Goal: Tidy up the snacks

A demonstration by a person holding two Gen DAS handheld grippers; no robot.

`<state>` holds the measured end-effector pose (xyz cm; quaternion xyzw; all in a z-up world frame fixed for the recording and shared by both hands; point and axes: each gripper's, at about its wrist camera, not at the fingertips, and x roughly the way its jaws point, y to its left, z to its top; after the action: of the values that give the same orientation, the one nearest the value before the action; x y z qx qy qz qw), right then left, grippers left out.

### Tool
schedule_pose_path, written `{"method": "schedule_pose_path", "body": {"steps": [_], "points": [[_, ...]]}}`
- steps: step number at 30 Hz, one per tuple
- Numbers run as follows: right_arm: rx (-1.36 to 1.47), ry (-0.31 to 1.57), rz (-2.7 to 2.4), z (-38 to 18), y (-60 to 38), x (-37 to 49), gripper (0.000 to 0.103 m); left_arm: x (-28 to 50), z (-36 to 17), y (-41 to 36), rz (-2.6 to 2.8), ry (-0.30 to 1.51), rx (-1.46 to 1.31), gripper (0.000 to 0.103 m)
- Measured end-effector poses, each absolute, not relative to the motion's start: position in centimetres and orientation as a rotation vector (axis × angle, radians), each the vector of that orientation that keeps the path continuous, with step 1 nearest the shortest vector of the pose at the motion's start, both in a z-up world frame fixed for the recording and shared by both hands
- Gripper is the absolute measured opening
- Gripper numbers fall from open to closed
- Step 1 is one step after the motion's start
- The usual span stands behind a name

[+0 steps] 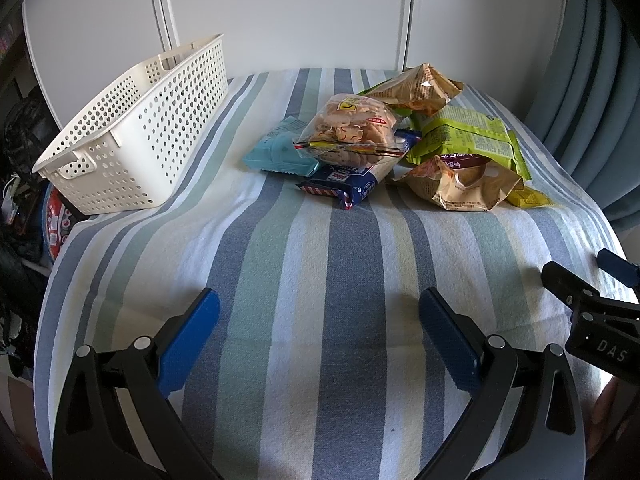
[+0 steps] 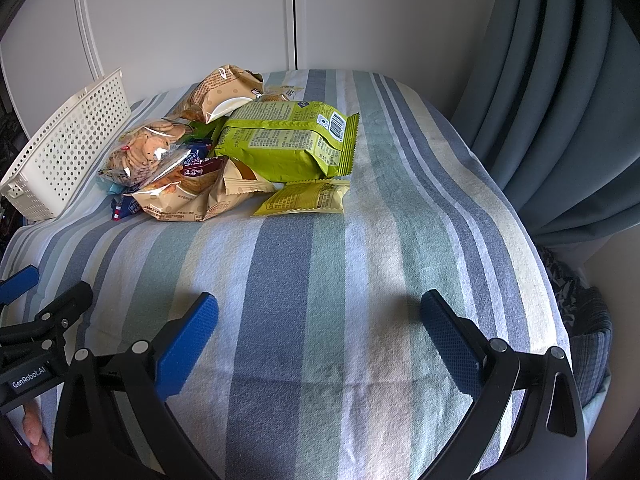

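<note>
A heap of snack packets is seen piled on a striped cloth [image 1: 320, 264] spread over a table, with a white perforated basket [image 1: 136, 136] set well apart at the table's far left edge, its inside showing no packets. At the near side of the pile, a clear bag of round biscuits [image 1: 348, 128] is stacked over a light blue packet [image 1: 276, 152] and a dark blue packet [image 1: 352, 184]. A large lime-green bag [image 2: 288, 144] is laid on top at the right, with tan crinkled bags [image 2: 192, 196] beside and behind it and a small yellow-green sachet [image 2: 308, 198] lying flat on the cloth just in front. The left gripper [image 1: 320, 332] is held low over bare cloth at the near edge, its blue-padded jaws spread wide with nothing between them. The right gripper [image 2: 320, 332] is held alongside, likewise spread apart and empty. A grey-blue curtain [image 2: 560, 100] is hung at the right, and white cupboard doors [image 2: 200, 20] are seen behind.
</note>
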<state>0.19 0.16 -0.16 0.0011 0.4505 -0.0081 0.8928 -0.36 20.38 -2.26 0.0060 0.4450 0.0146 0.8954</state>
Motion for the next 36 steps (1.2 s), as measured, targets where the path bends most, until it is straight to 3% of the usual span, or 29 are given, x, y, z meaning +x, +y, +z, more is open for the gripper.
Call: {"method": "schedule_pose_path", "body": {"steps": [36], "points": [[-0.001,0.935,-0.018,-0.15,0.11,0.17,0.098,-0.23,-2.16,20.22,0.030,0.926,0.018,0.101]]}}
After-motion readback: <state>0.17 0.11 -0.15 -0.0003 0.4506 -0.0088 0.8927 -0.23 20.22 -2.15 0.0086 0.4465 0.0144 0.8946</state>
